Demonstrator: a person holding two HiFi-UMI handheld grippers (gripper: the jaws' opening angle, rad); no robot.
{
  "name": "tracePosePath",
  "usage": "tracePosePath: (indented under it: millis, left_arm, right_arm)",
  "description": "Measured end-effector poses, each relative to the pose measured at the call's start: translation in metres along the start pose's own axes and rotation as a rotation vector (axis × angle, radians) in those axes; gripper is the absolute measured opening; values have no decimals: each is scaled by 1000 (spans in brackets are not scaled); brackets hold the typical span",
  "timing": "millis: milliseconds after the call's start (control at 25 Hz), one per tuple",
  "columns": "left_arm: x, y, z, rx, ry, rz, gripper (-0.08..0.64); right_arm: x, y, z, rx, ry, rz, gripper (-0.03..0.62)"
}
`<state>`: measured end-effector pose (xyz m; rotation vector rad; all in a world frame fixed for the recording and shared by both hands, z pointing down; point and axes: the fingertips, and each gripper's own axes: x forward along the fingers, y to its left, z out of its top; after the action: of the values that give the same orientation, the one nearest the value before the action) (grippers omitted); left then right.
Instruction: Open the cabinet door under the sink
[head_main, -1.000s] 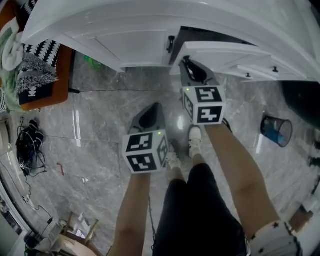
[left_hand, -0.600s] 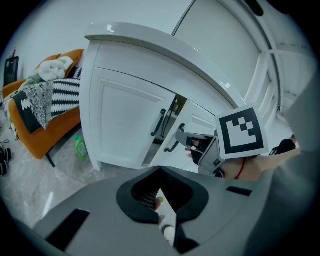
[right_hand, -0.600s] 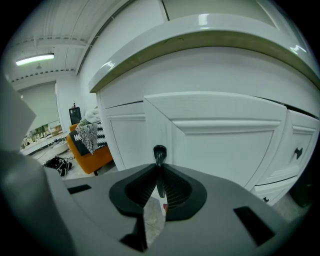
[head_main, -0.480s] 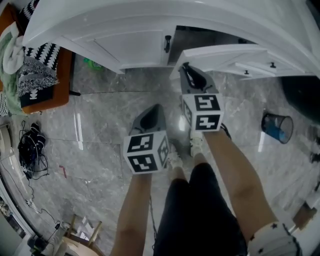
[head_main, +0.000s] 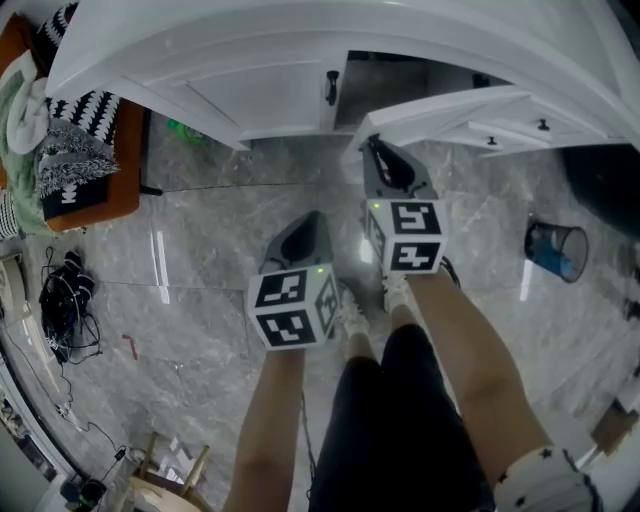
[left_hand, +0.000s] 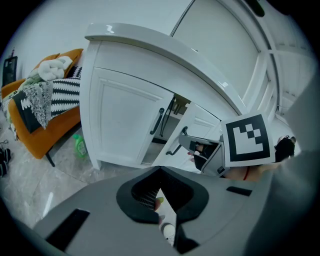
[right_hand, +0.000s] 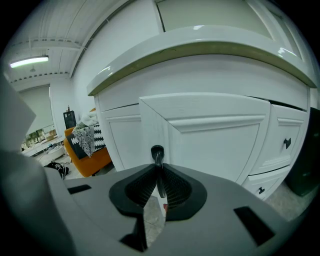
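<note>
The white cabinet under the counter has two doors. Its left door (head_main: 270, 95) is closed, with a black handle (head_main: 331, 87). The right door (head_main: 455, 110) stands swung out towards me, and dark cabinet space shows behind it. My right gripper (head_main: 376, 148) is shut on this door's black handle (right_hand: 157, 152), which stands upright between the jaws of the right gripper (right_hand: 159, 174). The left gripper (head_main: 305, 228) hangs lower over the floor, apart from the cabinet, shut with nothing in it. From the left gripper (left_hand: 160, 172) I see the open door (left_hand: 195, 131) and the right gripper (left_hand: 195, 146).
An orange sofa (head_main: 95, 185) with striped blankets stands at the left, and a green bottle (head_main: 185, 127) lies by the cabinet's corner. A waste bin (head_main: 553, 255) stands at the right. Cables (head_main: 65, 300) lie on the marble floor. The person's legs and shoes are below the grippers.
The right door has swung a little further out with the right gripper still on its handle, and the gap behind it is wider. The left gripper has barely moved.
</note>
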<state>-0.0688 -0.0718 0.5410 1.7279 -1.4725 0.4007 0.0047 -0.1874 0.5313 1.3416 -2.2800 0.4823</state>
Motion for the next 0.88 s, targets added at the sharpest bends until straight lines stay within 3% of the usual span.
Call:
tracePosePath:
  millis: [880]
  left_arm:
    - [-4,-12,-13,7,9,-12,5]
  right_arm:
    - [-37,-7,-19,53,4,-63,48]
